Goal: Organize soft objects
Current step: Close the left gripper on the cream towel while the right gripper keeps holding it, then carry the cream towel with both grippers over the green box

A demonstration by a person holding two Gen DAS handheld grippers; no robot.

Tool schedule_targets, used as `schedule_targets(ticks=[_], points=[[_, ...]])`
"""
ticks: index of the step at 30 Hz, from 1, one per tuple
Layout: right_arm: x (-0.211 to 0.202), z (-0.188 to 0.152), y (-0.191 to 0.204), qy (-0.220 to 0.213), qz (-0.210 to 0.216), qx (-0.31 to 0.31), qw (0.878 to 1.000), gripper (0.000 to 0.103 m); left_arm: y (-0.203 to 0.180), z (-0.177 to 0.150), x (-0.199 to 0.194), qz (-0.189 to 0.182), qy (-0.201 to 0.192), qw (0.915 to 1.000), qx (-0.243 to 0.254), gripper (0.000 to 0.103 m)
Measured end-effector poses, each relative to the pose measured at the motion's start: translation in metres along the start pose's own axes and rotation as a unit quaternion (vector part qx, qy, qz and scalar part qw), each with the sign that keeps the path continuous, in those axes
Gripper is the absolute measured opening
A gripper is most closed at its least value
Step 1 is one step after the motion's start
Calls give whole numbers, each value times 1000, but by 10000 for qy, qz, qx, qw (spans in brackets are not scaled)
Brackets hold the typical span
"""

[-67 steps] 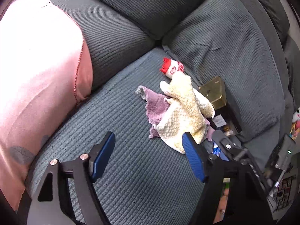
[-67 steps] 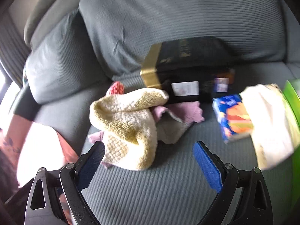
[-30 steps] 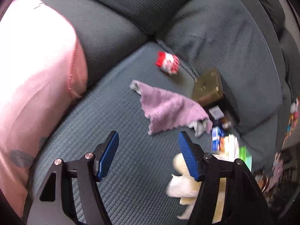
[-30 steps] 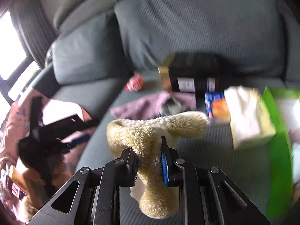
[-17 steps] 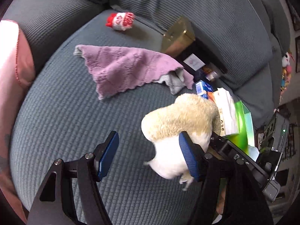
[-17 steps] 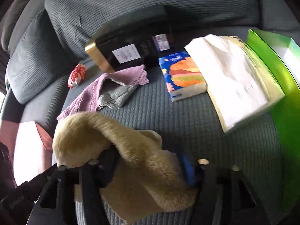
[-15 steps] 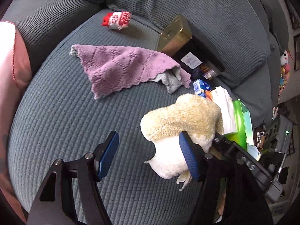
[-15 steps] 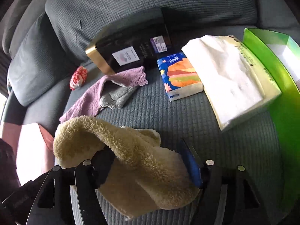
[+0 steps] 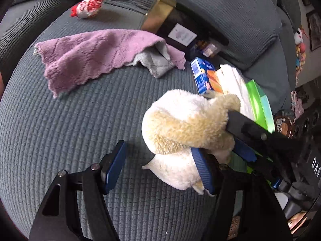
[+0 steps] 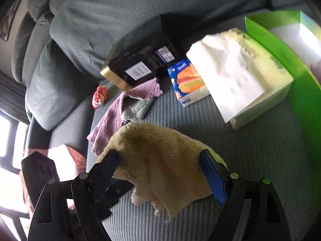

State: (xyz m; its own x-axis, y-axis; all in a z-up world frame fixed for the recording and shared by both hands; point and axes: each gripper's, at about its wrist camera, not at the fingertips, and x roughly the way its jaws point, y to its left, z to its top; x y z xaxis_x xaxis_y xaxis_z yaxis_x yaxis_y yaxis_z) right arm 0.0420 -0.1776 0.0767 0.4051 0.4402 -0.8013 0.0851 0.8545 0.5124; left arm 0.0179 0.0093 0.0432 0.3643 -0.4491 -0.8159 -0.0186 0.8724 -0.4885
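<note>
A: Where's the left gripper [image 9: 158, 167]?

B: Low over the sofa seat [image 9: 60, 124], pointing forward and down. Its jaws stand wide apart with nothing between the blue pads; the right pad just touches the yellow towel [image 9: 186, 132].

A: And the right gripper [image 10: 160, 172]?

B: Also spread wide. The towel [image 10: 160, 156] is draped over and between its two fingers, hanging down in front. Whether it rests on the seat I cannot tell. The pads aren't pressing it; the cloth spans the gap loosely.

A: What does the left view give that the right one doesn't?

B: It shows the right gripper from outside, coming in from the right with its fingers buried under the towel. It also shows the purple cloth [image 9: 100, 50] spread out fully, a grey cloth [image 9: 154, 62] peeking from under its edge.

A: And the right view?

B: The green box [image 10: 280, 56] and the tissue pack [image 10: 240, 76] beside it appear more completely, with the blue packet [image 10: 186, 80] just left of them, the black box [image 10: 140, 68] against the back cushion, and the red-white toy [image 10: 100, 96] near the purple cloth [image 10: 112, 124].
</note>
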Motion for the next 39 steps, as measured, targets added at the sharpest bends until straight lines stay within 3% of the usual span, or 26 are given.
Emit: schedule_targets(ticks=[6, 11, 14, 16, 18, 23, 30, 39], points=[[25, 3, -9, 290, 18, 318, 9991, 85, -11, -2, 7, 181, -109, 9993, 319, 65], [30, 3, -9, 223, 170, 313, 9991, 85, -13, 2, 15, 18, -140, 9994, 312, 64], [36, 3, -6, 284, 207, 136, 9993, 85, -19, 2, 22, -195, -159, 9985, 493, 48], [38, 2, 1, 309, 172, -133, 9993, 80, -23, 3, 28, -297, -131, 9984, 452, 39], [40, 0, 5, 301, 149, -322, 9989, 74, -23, 4, 29, -390, -143, 9984, 383, 37], [30, -2, -4, 162, 557, -63, 9983, 56, -29, 3, 21, -581, -337, 9969, 413, 34], [-5, -14, 25, -440, 712, -699, 9940, 55, -45, -9, -20, -604, -1080, 9874, 983, 34], [-66, -26, 45, -1560, 928, -1333, 9743, 55, -69, -24, -61, -852, -2117, 9613, 1540, 34]])
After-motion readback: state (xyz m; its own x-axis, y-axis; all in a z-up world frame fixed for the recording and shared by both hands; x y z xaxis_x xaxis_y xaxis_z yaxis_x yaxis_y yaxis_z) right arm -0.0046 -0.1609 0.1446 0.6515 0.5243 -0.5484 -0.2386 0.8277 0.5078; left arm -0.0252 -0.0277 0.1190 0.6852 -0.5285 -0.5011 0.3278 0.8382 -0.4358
